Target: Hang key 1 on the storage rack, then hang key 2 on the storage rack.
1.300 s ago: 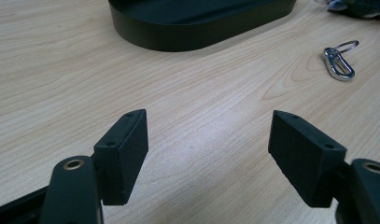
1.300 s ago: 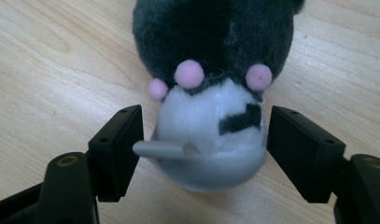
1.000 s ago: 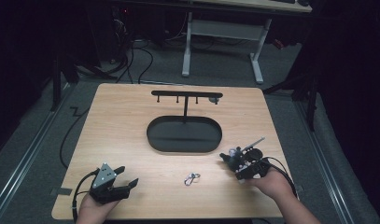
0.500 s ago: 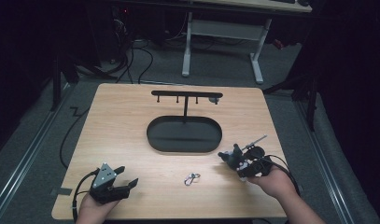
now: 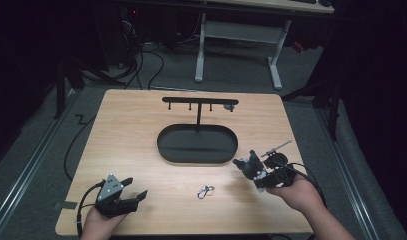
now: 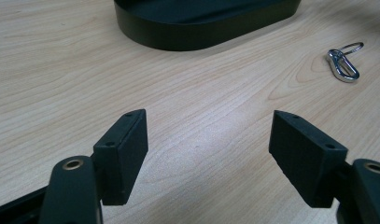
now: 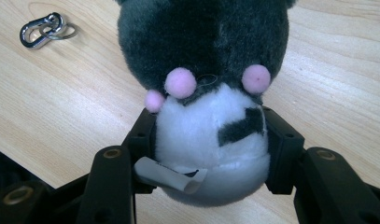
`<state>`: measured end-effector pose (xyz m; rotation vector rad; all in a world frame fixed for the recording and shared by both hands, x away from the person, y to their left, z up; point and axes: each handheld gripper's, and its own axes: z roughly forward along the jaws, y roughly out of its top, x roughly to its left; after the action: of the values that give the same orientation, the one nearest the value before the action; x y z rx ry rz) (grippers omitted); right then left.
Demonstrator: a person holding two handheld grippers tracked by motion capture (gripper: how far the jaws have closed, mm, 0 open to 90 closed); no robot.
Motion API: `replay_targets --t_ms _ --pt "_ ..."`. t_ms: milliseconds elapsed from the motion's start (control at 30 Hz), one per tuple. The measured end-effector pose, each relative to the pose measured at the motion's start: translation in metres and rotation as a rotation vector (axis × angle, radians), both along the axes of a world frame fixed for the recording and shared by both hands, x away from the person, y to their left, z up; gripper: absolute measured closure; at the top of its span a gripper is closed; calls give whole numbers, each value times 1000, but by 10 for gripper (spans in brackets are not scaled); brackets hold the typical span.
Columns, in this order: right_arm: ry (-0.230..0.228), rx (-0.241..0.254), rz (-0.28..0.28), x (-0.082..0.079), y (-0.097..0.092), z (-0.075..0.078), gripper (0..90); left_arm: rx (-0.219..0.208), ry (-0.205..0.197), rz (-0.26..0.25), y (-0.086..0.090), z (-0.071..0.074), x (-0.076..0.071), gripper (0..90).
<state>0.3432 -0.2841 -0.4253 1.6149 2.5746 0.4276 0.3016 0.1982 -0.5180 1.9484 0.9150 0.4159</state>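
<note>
Right gripper view: plush toy clamped between the jaws, lifted off the table

From where I stood, the right gripper (image 7: pixel 211 140) was grasping a small plush toy (image 7: pixel 204 93) by its white belly, its jaws having just closed in on it, both pads pressed into the fluff, the dark grey head with pink pom-poms sticking out beyond the tips and a paper tag curling back toward the gripper body; a metal carabiner (image 7: pixel 40 30) lay on the wooden table (image 7: pixel 332 70) ahead of it and off to its left, well apart. The left gripper (image 6: pixel 208 140) sat low over the table with its jaws spread wide and nothing between them, the black oval stand base (image 6: pixel 201 23) ahead of it
</note>
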Motion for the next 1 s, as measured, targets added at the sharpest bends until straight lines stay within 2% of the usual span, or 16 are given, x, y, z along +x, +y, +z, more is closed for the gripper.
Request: replay_targets --t_ms 233,567,867,900,933,1000 --pt "3 -11 24 1 6 3 490 -2 -1 2 -1 0 -1 288" --pt "1 -11 19 4 8 14 490 -1 -3 -3 -3 1 -1 288" --pt "-9 -5 11 9 9 26 490 -5 2 -2 -3 -1 0 287" --pt "-16 0 21 9 8 27 490 -17 5 2 -3 -1 0 287" --pt "-20 0 23 10 10 33 490 -16 9 3 -3 -2 0 287" --pt "-24 5 23 10 10 35 490 -14 9 4 -3 -3 0 286"
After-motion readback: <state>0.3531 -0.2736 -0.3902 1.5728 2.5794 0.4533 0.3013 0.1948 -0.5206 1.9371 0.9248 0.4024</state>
